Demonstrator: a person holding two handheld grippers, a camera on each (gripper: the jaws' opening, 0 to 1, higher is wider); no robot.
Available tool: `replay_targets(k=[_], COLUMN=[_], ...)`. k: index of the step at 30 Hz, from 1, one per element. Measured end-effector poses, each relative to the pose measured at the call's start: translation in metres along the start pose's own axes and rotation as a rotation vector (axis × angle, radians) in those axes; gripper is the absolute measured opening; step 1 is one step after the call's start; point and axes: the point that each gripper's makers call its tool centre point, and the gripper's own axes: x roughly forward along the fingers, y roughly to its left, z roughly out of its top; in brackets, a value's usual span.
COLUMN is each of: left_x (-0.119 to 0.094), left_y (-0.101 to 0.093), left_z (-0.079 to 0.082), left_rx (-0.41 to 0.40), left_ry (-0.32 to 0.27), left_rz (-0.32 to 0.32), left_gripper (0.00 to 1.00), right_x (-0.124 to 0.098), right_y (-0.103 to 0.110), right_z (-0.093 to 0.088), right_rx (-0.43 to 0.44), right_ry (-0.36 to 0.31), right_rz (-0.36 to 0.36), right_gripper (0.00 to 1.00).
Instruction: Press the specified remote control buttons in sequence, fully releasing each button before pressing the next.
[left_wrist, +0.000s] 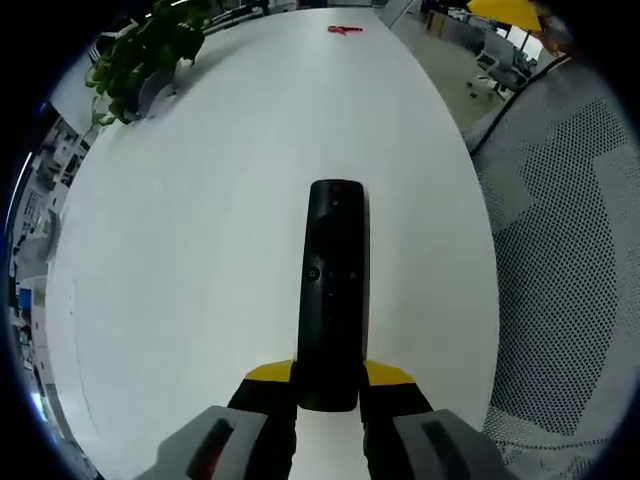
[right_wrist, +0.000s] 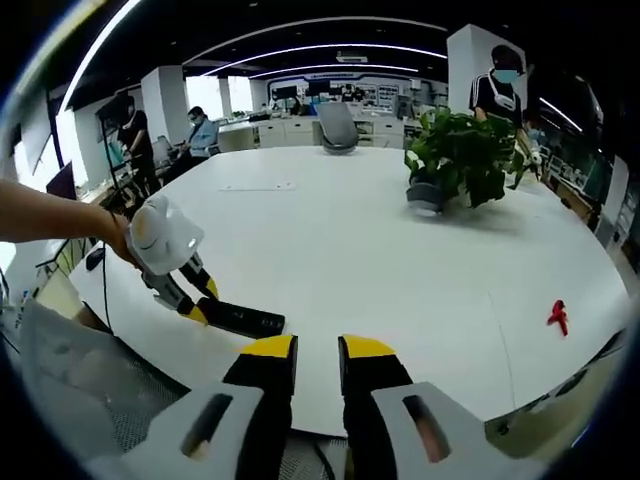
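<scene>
A long black remote lies lengthwise over the white table, its near end clamped between the yellow-tipped jaws of my left gripper. The button face points up and small buttons show near its middle. In the right gripper view the same remote sticks out over the table's near edge, held by the left gripper in a person's hand. My right gripper hovers at the table edge to the right of the remote, apart from it, its jaws a narrow gap apart with nothing between them.
A potted plant stands on the table, and a small red object lies near its edge. A sheet of paper lies far across. Several people and an office chair are beyond the table.
</scene>
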Motion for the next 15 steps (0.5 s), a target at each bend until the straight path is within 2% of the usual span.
replay_targets(k=[7, 15], left_x=[-0.001, -0.002], left_y=[-0.014, -0.024], left_z=[-0.003, -0.005], left_rx=[-0.006, -0.026], left_ry=[-0.008, -0.032], left_rz=[0.001, 0.005], left_gripper=[0.23, 0.23], right_x=[0.001, 0.002], right_y=[0.005, 0.009], right_z=[-0.006, -0.01], right_rx=[0.013, 0.077], right_ry=[0.036, 0.068], right_rz=[0.031, 0.064], right_gripper=[0.01, 0.0])
